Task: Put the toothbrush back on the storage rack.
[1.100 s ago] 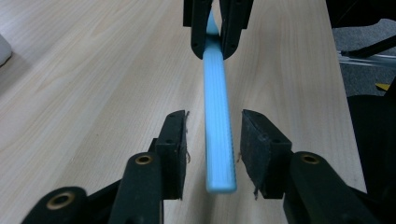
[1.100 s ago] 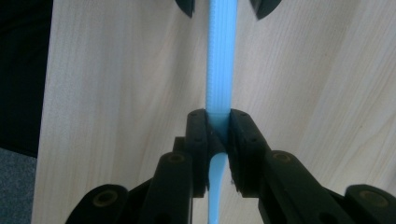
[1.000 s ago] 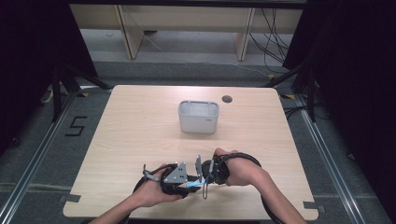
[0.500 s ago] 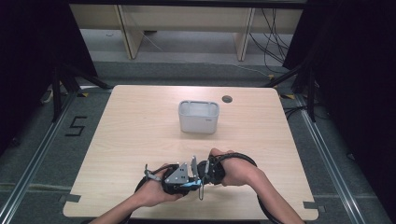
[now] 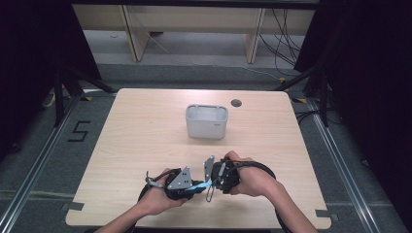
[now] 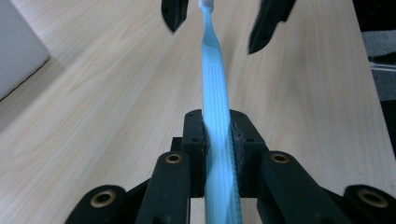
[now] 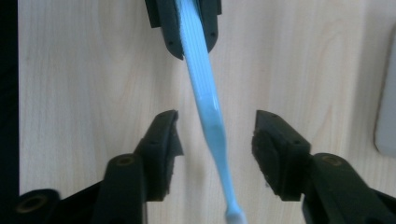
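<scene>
A light blue toothbrush [image 6: 215, 79] lies level between the two grippers, just above the wooden table [image 5: 145, 136] near its front edge. My left gripper [image 6: 217, 126] is shut on its ribbed handle. My right gripper [image 7: 217, 128] faces the left one, and its jaws have just been opening. The thin neck of the toothbrush [image 7: 205, 93] runs between them, and neither pad touches it. The brush head is at the bottom edge of the right gripper view. From above, the left gripper [image 5: 192, 187] and right gripper [image 5: 210, 182] meet over the toothbrush [image 5: 199, 185].
A white rectangular container [image 5: 206, 121] stands open-topped at the table's middle, beyond the hands. A small dark round hole [image 5: 236, 103] sits behind it near the far edge. Bare wood lies to the left and right of the hands.
Both hands have stayed together near the front edge. The right gripper has shifted slightly, and the toothbrush now hangs from the left gripper's side.
</scene>
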The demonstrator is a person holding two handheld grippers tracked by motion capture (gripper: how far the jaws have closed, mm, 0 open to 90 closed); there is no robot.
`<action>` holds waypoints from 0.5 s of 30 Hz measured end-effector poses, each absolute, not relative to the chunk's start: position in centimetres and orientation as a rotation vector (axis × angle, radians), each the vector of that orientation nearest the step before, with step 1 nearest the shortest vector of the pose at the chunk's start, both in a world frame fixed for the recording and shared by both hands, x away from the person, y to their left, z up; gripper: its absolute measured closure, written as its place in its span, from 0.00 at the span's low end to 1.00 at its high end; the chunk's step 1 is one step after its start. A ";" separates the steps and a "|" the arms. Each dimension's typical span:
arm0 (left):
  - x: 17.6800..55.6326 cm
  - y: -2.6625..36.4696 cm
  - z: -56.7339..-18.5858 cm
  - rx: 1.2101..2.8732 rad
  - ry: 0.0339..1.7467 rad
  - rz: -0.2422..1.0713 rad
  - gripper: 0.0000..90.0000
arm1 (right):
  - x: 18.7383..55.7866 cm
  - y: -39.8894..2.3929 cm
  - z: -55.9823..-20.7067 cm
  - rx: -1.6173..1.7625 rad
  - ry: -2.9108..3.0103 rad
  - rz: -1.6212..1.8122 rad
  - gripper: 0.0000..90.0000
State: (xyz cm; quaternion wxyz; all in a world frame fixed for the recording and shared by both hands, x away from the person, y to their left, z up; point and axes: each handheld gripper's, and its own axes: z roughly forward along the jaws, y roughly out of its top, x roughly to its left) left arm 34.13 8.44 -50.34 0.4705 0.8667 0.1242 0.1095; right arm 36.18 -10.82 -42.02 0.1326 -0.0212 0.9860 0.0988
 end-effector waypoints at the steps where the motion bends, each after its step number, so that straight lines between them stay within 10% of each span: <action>1: 34.2 8.7 -50.3 2.133 0.310 0.275 0.86 | 36.1 -11.2 -41.9 -0.029 2.842 0.328 0.50; 15: 34.5 10.8 -50.3 2.002 0.449 0.363 0.86 | 33.5 -15.4 -43.2 0.440 2.613 0.910 0.43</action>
